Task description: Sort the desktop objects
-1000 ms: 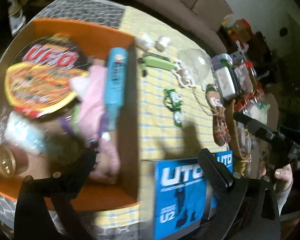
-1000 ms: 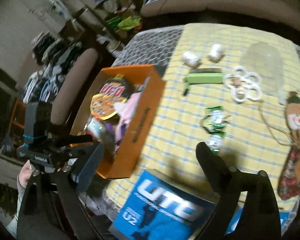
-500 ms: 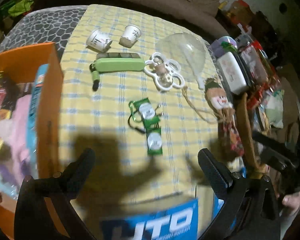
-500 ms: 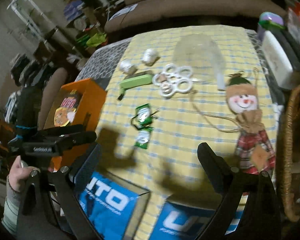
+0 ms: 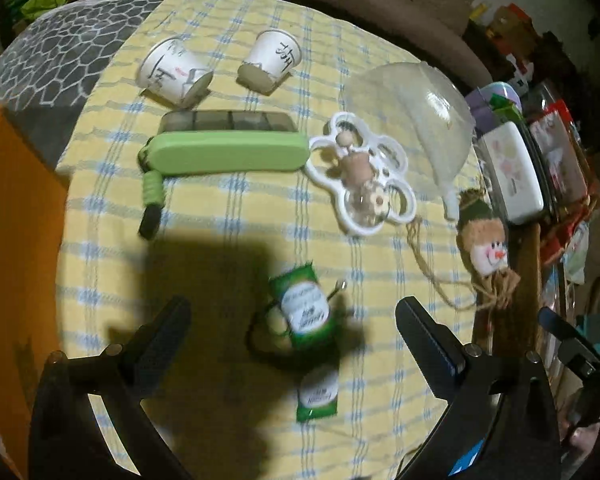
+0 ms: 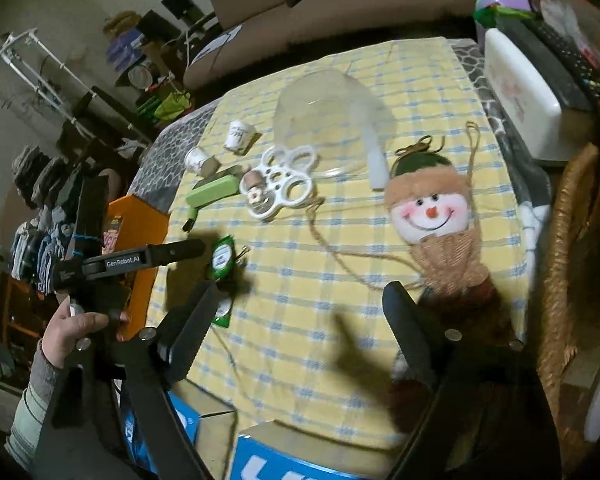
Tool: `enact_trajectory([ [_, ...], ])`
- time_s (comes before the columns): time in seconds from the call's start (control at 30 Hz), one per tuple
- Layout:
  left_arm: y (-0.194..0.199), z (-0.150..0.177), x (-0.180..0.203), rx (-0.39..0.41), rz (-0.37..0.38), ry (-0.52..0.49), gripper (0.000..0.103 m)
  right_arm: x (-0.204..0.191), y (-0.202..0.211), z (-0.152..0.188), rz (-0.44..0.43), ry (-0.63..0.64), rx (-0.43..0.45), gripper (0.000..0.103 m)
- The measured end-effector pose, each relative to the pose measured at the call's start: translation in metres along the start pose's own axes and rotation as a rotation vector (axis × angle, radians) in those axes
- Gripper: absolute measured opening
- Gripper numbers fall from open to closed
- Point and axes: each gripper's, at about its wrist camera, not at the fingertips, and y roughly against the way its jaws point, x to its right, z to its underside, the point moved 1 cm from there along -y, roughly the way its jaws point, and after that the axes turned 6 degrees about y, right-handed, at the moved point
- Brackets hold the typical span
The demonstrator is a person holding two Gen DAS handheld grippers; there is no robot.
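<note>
Green sachets (image 5: pixel 303 307): 2 | paper cups (image 5: pixel 175 71): 2 | snowman doll (image 6: pixel 434 208): 1

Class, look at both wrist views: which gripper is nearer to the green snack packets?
Left. The left gripper hangs open right over the green snack packets; the right gripper is open further right, nearer the snowman doll.
</note>
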Motion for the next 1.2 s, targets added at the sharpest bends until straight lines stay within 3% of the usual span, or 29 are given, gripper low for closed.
enact_trajectory([
  [0.3,-0.020,-0.038,0.046,0.064,-0.045,-0.052,0.102,0.016,0.000,-0.006,-0.005,-0.004,0.014,0.081],
  [0.37,-0.027,-0.044,0.056,0.078,-0.086,-0.071,0.093,0.015,-0.002,-0.006,-0.008,0.001,0.010,0.081],
  [0.5,-0.044,-0.050,0.069,0.065,-0.123,-0.090,0.086,0.011,-0.004,-0.007,-0.016,0.017,0.005,0.081],
  [0.6,-0.054,-0.048,0.073,0.053,-0.152,-0.102,0.055,0.009,-0.006,-0.008,-0.015,0.029,0.005,0.081],
  [0.77,-0.058,-0.045,0.076,0.065,-0.194,-0.131,0.055,0.013,-0.008,-0.008,-0.018,0.017,0.000,0.081],
  [0.8,-0.057,-0.045,0.076,0.070,-0.190,-0.135,0.054,0.014,-0.009,-0.008,-0.017,0.012,0.000,0.081],
  [0.87,-0.051,-0.045,0.075,0.084,-0.143,-0.137,0.037,0.014,-0.010,-0.008,-0.016,0.011,-0.003,0.081],
  [0.9,-0.049,-0.044,0.075,0.084,-0.142,-0.145,0.035,0.014,-0.010,-0.007,-0.016,0.012,-0.005,0.081],
  [1.1,-0.030,-0.036,0.073,0.086,-0.087,-0.168,0.035,0.010,-0.013,-0.008,-0.018,0.015,-0.007,0.081],
  [1.2,-0.011,-0.027,0.067,0.081,-0.020,-0.154,0.035,0.006,-0.012,-0.008,-0.029,0.015,0.000,0.081],
])
